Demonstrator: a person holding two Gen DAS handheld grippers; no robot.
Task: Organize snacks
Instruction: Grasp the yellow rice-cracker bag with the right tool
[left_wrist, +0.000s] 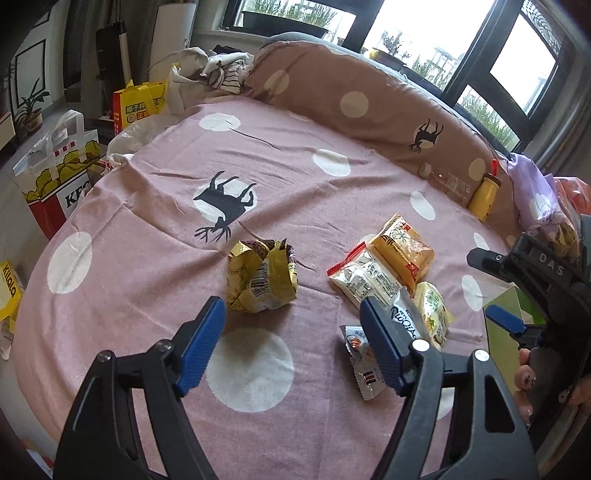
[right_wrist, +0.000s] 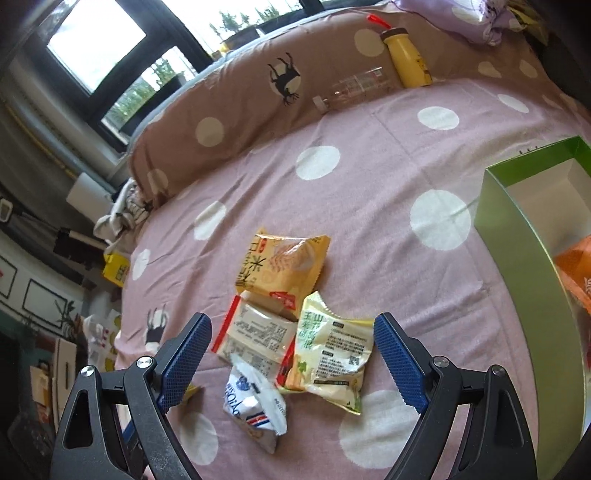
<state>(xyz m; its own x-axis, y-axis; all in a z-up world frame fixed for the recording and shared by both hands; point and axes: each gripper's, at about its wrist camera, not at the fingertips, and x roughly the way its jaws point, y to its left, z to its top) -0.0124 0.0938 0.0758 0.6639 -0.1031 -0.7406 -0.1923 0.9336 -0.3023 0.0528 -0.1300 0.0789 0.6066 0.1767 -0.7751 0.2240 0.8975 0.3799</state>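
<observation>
Pink bedspread (right_wrist: 369, 122) with white dots, green box (right_wrist: 517, 266), yellow bottle (right_wrist: 406, 62), blue-padded tongs (right_wrist: 291, 354)

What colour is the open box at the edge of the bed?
Green outside, pale inside: the box shows best in the right wrist view.

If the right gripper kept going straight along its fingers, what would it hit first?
Probably the white-and-red snack packet in the heap on the pink bedspread. The right gripper is open with nothing between its fingers; depth is hard to judge.
</observation>
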